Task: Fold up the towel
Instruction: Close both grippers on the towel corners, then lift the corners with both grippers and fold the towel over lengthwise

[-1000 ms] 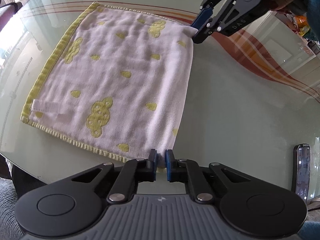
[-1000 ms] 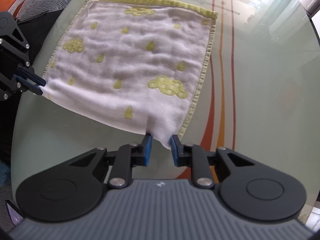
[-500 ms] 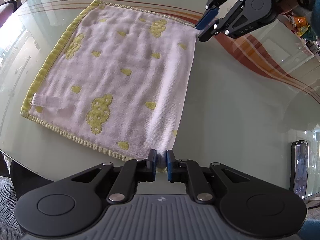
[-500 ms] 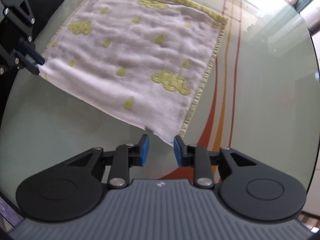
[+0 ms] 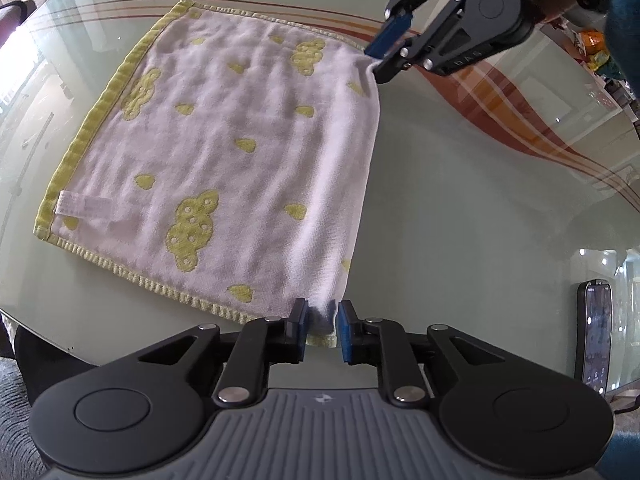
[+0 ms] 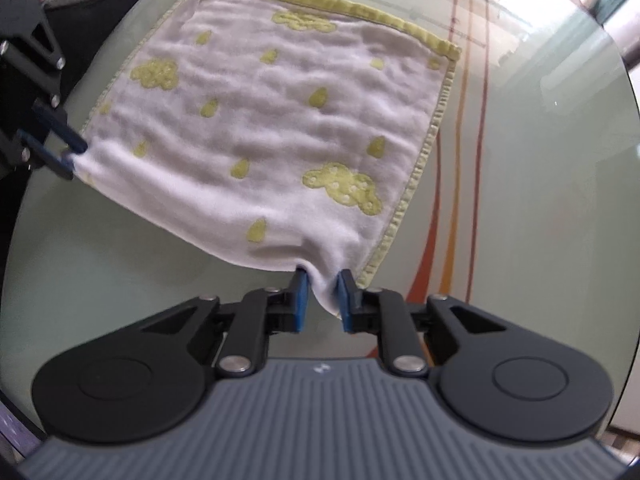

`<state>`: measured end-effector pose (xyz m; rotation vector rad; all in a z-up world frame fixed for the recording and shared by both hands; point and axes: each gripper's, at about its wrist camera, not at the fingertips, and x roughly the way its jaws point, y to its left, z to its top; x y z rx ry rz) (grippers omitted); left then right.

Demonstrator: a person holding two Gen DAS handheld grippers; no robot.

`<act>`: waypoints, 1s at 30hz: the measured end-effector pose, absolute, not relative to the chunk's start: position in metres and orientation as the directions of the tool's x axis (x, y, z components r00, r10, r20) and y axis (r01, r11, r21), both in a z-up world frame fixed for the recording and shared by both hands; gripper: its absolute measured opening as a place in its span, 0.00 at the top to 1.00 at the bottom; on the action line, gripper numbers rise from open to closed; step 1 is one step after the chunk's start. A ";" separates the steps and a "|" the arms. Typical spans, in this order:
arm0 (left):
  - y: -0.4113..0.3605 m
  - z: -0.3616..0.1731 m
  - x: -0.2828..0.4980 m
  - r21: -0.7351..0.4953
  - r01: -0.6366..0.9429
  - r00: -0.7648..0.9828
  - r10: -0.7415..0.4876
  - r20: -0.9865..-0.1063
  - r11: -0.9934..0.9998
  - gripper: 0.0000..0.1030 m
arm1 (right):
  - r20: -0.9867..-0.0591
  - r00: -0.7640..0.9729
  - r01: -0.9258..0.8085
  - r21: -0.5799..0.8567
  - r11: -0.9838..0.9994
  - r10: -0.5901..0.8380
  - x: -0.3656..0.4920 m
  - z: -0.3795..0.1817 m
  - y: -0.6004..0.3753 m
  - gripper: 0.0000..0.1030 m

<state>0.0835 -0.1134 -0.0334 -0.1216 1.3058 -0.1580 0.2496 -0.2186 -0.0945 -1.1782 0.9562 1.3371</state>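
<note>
The white terry towel with yellow cloud and drop motifs and a yellow-green hem [image 5: 224, 168] is lying folded on the round pale-green glass worktop with red and orange curved stripes [image 5: 460, 208], filling the area from 9 to 12 o'clock in the left wrist view. At 6 o'clock there, the left tool [image 5: 322, 326] is opening its jaws, with the towel's near corner sitting between the blue pads; the pads are looking just clear of the cloth. At 1 o'clock the right tool [image 5: 380, 60] is closing its jaws and pinching the towel's far corner along the folded edge, lifting it slightly. At 4 o'clock a dark smartphone [image 5: 596, 336] is lying near the worktop's rim. In the right wrist view, the right tool [image 6: 322, 300] is pressing on the bunched corner at 6 o'clock.
</note>
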 end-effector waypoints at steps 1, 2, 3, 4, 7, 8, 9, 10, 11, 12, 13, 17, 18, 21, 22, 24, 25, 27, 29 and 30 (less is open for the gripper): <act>-0.115 -0.033 0.082 -0.168 0.051 0.256 -0.175 -0.951 0.984 0.83 | -0.979 0.052 -0.990 -0.076 -0.115 0.198 0.249 -0.095 -0.218 0.84; -0.116 -0.032 0.081 -0.158 0.055 0.258 -0.167 -0.952 0.986 0.89 | -0.979 0.051 -0.991 -0.074 -0.113 0.197 0.249 -0.095 -0.218 0.85; -0.115 -0.033 0.080 -0.157 0.051 0.259 -0.165 -0.952 0.986 0.90 | -0.980 0.048 -0.992 -0.070 -0.108 0.195 0.249 -0.095 -0.217 0.86; -0.115 -0.033 0.080 -0.157 0.047 0.259 -0.164 -0.952 0.986 0.92 | -0.980 0.040 -0.993 -0.061 -0.102 0.195 0.250 -0.095 -0.217 0.87; -0.112 -0.033 0.079 -0.170 0.033 0.259 -0.172 -0.950 0.985 0.96 | -0.979 0.029 -0.995 -0.048 -0.090 0.201 0.251 -0.095 -0.214 0.89; -0.112 -0.032 0.078 -0.171 0.032 0.259 -0.173 -0.950 0.985 0.96 | -0.979 0.028 -0.995 -0.047 -0.087 0.204 0.252 -0.095 -0.214 0.90; -0.111 -0.031 0.078 -0.172 0.031 0.260 -0.175 -0.950 0.985 0.96 | -0.978 0.030 -0.995 -0.048 -0.086 0.205 0.252 -0.095 -0.213 0.90; -0.109 -0.028 0.076 -0.177 0.030 0.263 -0.179 -0.948 0.984 0.97 | -0.978 0.032 -0.995 -0.051 -0.088 0.206 0.251 -0.095 -0.212 0.90; -0.106 -0.025 0.075 -0.181 0.029 0.266 -0.182 -0.947 0.983 0.97 | -0.978 0.033 -0.995 -0.052 -0.088 0.207 0.251 -0.095 -0.212 0.90; -0.105 -0.023 0.073 -0.184 0.027 0.269 -0.185 -0.945 0.983 0.97 | -0.977 0.033 -0.995 -0.052 -0.085 0.208 0.252 -0.093 -0.212 0.90; -0.104 -0.021 0.072 -0.187 0.025 0.273 -0.187 -0.944 0.982 0.97 | -0.977 0.033 -0.995 -0.051 -0.081 0.211 0.251 -0.090 -0.215 0.90; -0.101 -0.014 0.067 -0.193 0.024 0.284 -0.192 -0.939 0.981 0.97 | -0.975 0.032 -0.996 -0.048 -0.069 0.218 0.253 -0.077 -0.219 0.90; -0.101 -0.012 0.066 -0.195 0.024 0.287 -0.193 -0.938 0.981 0.97 | -0.975 0.035 -0.996 -0.051 -0.067 0.218 0.253 -0.073 -0.220 0.90; -0.099 -0.011 0.065 -0.202 0.026 0.294 -0.200 -0.935 0.979 0.97 | -0.974 0.045 -0.996 -0.061 -0.066 0.222 0.251 -0.066 -0.221 0.90; -0.098 -0.009 0.064 -0.204 0.025 0.298 -0.202 -0.933 0.979 0.97 | -0.973 0.047 -0.996 -0.063 -0.066 0.226 0.251 -0.064 -0.220 0.90; -0.096 -0.008 0.067 -0.209 0.024 0.302 -0.206 -0.931 0.978 0.97 | -0.971 0.047 -0.996 -0.064 -0.064 0.235 0.250 -0.057 -0.219 0.90; -0.095 -0.008 0.070 -0.211 0.024 0.304 -0.208 -0.930 0.977 0.97 | -0.971 0.049 -0.996 -0.066 -0.065 0.236 0.249 -0.055 -0.218 0.90; -0.093 -0.007 0.070 -0.207 0.025 0.305 -0.205 -0.930 0.978 0.97 | -0.970 0.053 -0.995 -0.071 -0.069 0.237 0.248 -0.050 -0.215 0.90; -0.088 -0.002 0.067 -0.192 0.023 0.311 -0.189 -0.931 0.981 0.97 | -0.969 0.063 -0.994 -0.083 -0.076 0.237 0.247 -0.047 -0.212 0.90; -0.086 -0.001 0.070 -0.187 0.017 0.314 -0.183 -0.932 0.982 0.97 | -0.969 0.067 -0.993 -0.087 -0.078 0.238 0.246 -0.045 -0.211 0.90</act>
